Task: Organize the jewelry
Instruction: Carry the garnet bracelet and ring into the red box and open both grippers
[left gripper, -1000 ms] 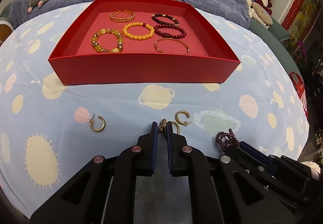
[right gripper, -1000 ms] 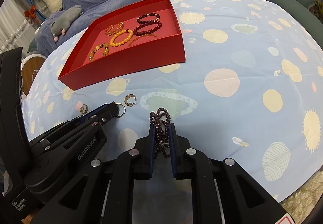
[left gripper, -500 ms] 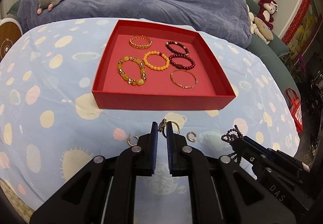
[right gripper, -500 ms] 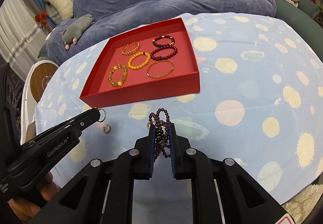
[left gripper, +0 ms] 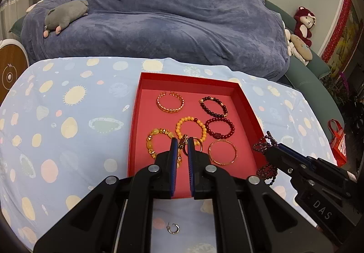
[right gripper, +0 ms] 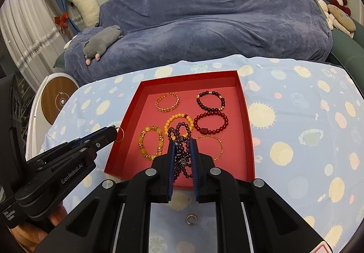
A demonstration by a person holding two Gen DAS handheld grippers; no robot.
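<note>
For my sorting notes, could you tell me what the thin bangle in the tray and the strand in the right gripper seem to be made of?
Thin bangle: probably polished metal, rose-gold tone; a plain slim hoop that glints. Strand in the right gripper: glossy dark purple round beads, maybe stone or glass; I cannot tell which.

Red tray on the spotted cloth holds six bracelets: gold cuff, dark bead, orange bead, red bead, yellow chunky, thin bangle. Small hoop earring lies on the cloth outside the tray, near side
</note>
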